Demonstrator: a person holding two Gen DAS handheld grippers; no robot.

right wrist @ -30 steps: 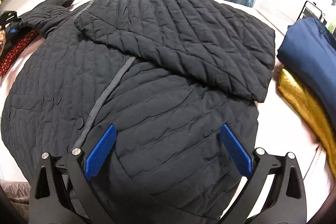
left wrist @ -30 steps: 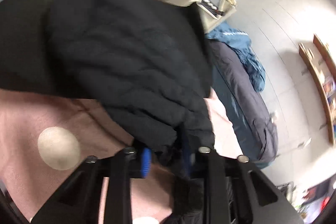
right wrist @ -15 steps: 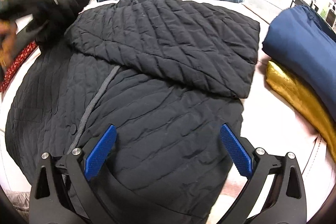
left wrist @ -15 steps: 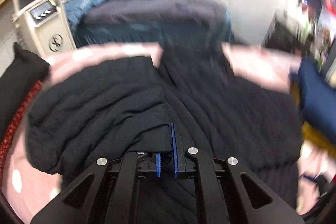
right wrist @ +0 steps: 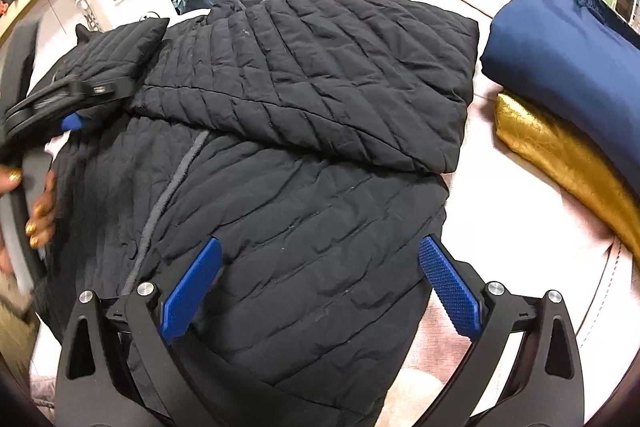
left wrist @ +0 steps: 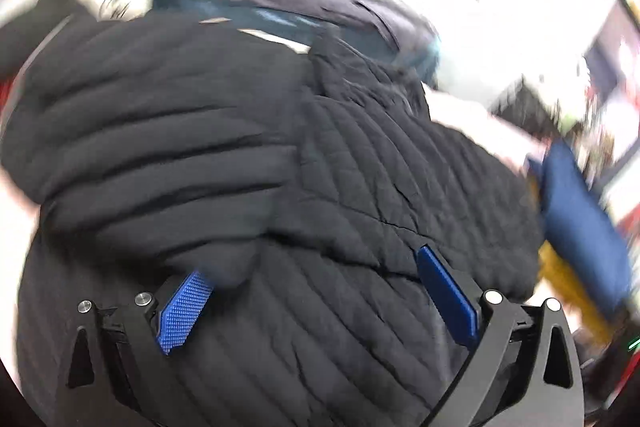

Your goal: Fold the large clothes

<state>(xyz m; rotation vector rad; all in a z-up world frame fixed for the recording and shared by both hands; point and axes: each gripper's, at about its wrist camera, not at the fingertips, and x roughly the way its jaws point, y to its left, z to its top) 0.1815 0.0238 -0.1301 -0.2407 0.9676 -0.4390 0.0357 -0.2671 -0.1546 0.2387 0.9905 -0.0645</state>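
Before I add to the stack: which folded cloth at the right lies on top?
The navy blue one. It rests on the shiny gold cloth, whose edge sticks out beneath it, beside the black quilted coat.

Jacket [right wrist: 304, 155] left of folded stack [right wrist: 560, 99]

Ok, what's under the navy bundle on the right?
A gold fabric lies under the navy bundle, its edge sticking out onto the pink cover. How far it runs beneath, and anything else there, is covered.
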